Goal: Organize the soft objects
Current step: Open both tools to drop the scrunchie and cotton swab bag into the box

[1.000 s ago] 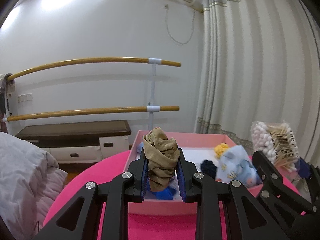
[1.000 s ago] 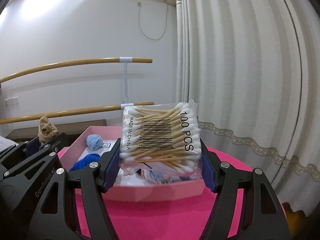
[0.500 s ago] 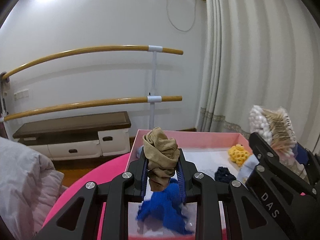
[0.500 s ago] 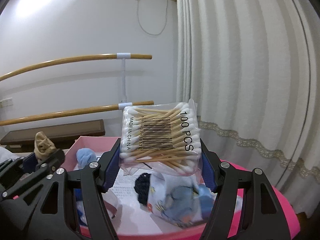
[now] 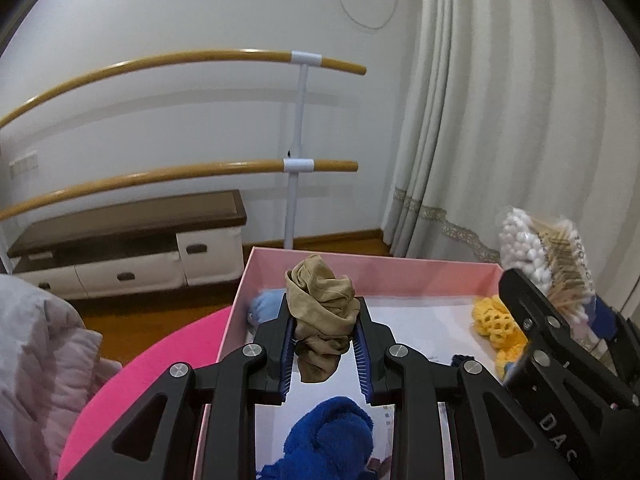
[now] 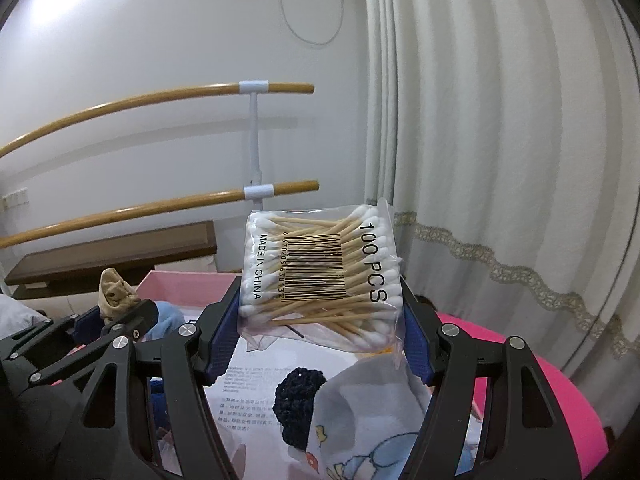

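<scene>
Clamping my left gripper (image 5: 324, 344) hard on a crumpled tan stocking (image 5: 322, 312), I'm holding it up above the pink box (image 5: 360, 270), the blue pads squeezing the bundle from both sides while its loose end is dangling down between them. My right gripper (image 6: 320, 312) is gripping a clear bag of cotton swabs (image 6: 320, 268) by its two edges, jaws standing fairly wide around it, barcode and "100 PCS" print facing the camera. That bag is hanging over the box too, near its right end. Looking down past the stocking, I'm seeing a royal blue fuzzy piece (image 5: 332, 436) lying on the white printed sheet lining the box floor, right under my left jaws. A pale blue soft ball (image 5: 264, 308) is sitting in the far left corner of the box, and a yellow crocheted piece (image 5: 494, 320) is resting by the right wall, partly hidden behind my right gripper. From the right wrist view, a dark navy crocheted piece (image 6: 294, 408) is lying on the sheet, touching a light cloth printed with cartoon figures (image 6: 372, 424). The box is sitting on a bright pink table (image 6: 552, 392), and a pale quilted garment (image 5: 44, 364) is lying off to the table's left.
</scene>
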`<act>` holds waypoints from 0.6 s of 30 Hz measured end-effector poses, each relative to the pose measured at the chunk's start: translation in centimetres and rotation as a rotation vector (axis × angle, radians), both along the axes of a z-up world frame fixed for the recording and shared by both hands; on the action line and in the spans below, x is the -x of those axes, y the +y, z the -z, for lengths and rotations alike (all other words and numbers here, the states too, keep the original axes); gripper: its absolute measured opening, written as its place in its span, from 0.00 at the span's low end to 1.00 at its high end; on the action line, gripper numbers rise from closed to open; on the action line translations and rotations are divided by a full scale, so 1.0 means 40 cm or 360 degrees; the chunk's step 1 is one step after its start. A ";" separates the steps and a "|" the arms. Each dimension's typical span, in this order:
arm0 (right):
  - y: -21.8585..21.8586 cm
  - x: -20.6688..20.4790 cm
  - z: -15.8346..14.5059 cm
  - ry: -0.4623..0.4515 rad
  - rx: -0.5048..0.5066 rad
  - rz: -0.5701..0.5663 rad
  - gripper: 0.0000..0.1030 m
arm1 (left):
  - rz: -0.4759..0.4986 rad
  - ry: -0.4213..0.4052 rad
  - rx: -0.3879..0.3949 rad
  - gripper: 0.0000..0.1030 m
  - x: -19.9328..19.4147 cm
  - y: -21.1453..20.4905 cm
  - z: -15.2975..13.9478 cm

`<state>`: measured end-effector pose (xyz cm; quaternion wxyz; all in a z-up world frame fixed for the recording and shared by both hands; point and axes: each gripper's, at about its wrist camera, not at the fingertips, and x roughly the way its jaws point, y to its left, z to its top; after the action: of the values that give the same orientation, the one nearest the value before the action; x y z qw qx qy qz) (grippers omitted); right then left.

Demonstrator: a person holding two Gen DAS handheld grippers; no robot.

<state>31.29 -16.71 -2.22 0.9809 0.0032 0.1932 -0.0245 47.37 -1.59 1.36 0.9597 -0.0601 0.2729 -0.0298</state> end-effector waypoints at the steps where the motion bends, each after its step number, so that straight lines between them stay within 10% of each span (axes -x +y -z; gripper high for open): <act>1: -0.002 -0.001 0.001 0.0008 -0.0005 -0.0003 0.64 | 0.0004 0.0006 -0.0003 0.23 -0.014 0.003 -0.002; 5: 0.002 -0.006 0.006 0.0061 0.0016 -0.0002 0.65 | 0.0005 -0.0001 -0.0095 0.28 -0.031 -0.014 -0.021; 13: -0.047 0.002 -0.011 0.0077 -0.0082 0.0067 0.81 | -0.0046 -0.0006 -0.0089 0.76 -0.040 -0.014 -0.037; 18: -0.069 0.001 -0.028 0.0071 -0.0096 0.0066 0.93 | -0.0040 -0.0015 -0.0064 0.87 0.004 0.000 -0.043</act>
<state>31.25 -19.47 -1.08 0.9751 0.0364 0.2154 -0.0391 47.21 -1.61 3.06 0.9623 -0.0442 0.2680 -0.0126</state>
